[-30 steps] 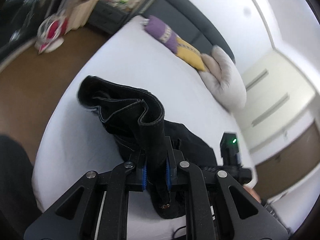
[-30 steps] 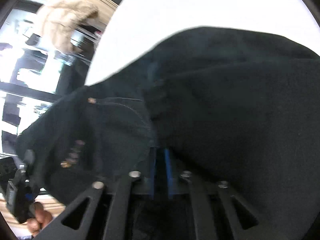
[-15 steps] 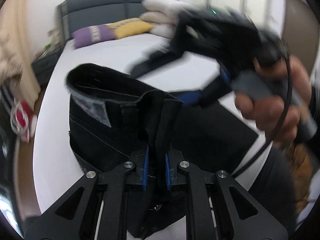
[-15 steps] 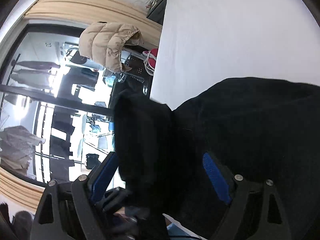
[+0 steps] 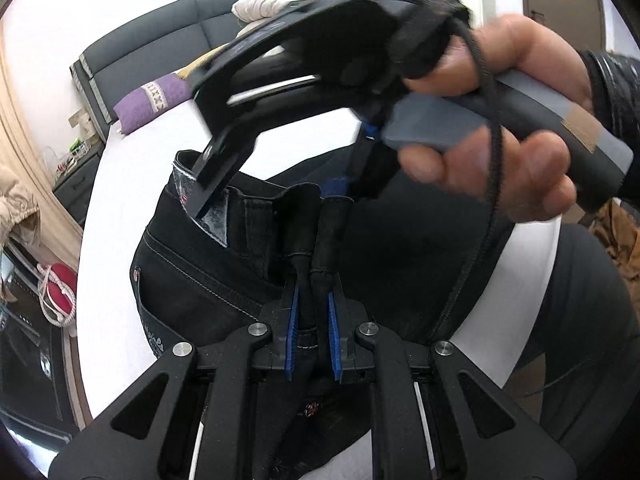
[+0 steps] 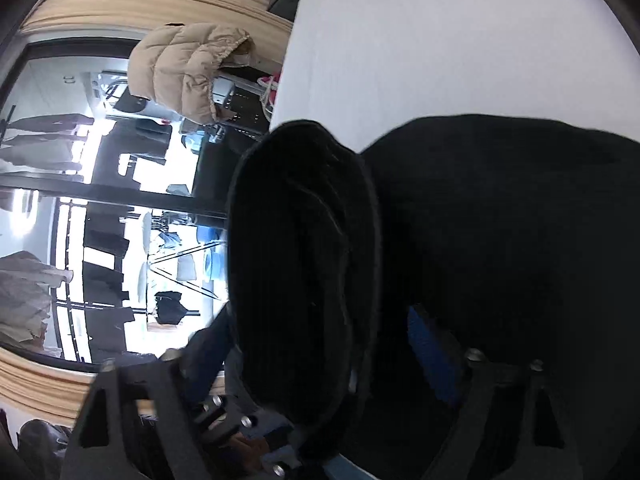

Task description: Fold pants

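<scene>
Black pants [image 5: 208, 280] lie bunched on the white bed [image 5: 120, 184], waistband up. My left gripper [image 5: 312, 320] is shut on a doubled strip of the pants' fabric between its blue pads. A hand [image 5: 500, 120] holds my right gripper [image 5: 280, 188] just above the waistband, one finger tip dipping into the waist opening. In the right wrist view a standing fold of the pants [image 6: 300, 260] sits between the right gripper's [image 6: 316, 340] wide jaws, which are closing. The blue pad [image 6: 428, 344] stands clear of the fold.
A purple pillow [image 5: 148, 100] and a white pillow [image 5: 264, 2] lie by the dark grey headboard [image 5: 160, 32]. A red bag [image 5: 60, 284] sits on the floor at the left. A beige puffer jacket [image 6: 188, 68] hangs near a glass wall. The person's dark-clad leg [image 5: 580, 320] is at the bed's near right.
The left gripper swung round and rolled, still gripping the pants. The right gripper let go of the fabric, opened wide and came over the waistband with a fold between its jaws.
</scene>
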{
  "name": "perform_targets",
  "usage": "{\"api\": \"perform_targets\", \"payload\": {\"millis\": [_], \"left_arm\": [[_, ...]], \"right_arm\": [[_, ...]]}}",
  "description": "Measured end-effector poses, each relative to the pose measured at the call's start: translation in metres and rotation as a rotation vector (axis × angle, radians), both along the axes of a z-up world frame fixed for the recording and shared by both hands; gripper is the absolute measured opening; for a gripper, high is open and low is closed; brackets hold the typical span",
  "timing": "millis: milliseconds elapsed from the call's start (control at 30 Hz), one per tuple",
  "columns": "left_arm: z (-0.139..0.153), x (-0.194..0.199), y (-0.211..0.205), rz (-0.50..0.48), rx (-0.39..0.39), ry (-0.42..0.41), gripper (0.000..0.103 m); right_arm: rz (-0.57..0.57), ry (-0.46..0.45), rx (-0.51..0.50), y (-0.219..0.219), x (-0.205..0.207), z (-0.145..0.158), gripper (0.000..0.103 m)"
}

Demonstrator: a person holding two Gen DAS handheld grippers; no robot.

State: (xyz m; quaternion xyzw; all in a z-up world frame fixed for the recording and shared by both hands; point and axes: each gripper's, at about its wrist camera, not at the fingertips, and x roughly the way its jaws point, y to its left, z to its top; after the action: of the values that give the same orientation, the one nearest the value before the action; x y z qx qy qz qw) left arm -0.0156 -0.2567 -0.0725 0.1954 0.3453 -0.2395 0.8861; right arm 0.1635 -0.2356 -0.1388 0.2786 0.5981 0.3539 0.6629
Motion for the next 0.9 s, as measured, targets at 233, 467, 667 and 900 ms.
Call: {"api": "perform_targets", "payload": {"millis": [233, 467, 667, 900], "left_arm": [[-0.005, -0.012, -0.011, -0.017, 0.007, -0.011, 0.011], [-0.005, -0.026, -0.035, -0.122, -0.003, 0.002, 0.011], [-0.011, -0.022, -0.087, -0.232, 0.016, 0.020, 0.010], [-0.030, 0.005, -0.114, -0.285, 0.039, 0.040, 0.010]], "right_arm": [[0.006, -0.087, -0.095, 0.003, 0.000, 0.017, 0.019], [-0.125, -0.099, -0.078, -0.044, -0.024, 0.008, 0.016], [-0.233, -0.060, -0.066, -0.099, -0.039, -0.009, 0.016], [-0.278, -0.062, -0.072, -0.138, -0.042, -0.011, 0.016]]}}
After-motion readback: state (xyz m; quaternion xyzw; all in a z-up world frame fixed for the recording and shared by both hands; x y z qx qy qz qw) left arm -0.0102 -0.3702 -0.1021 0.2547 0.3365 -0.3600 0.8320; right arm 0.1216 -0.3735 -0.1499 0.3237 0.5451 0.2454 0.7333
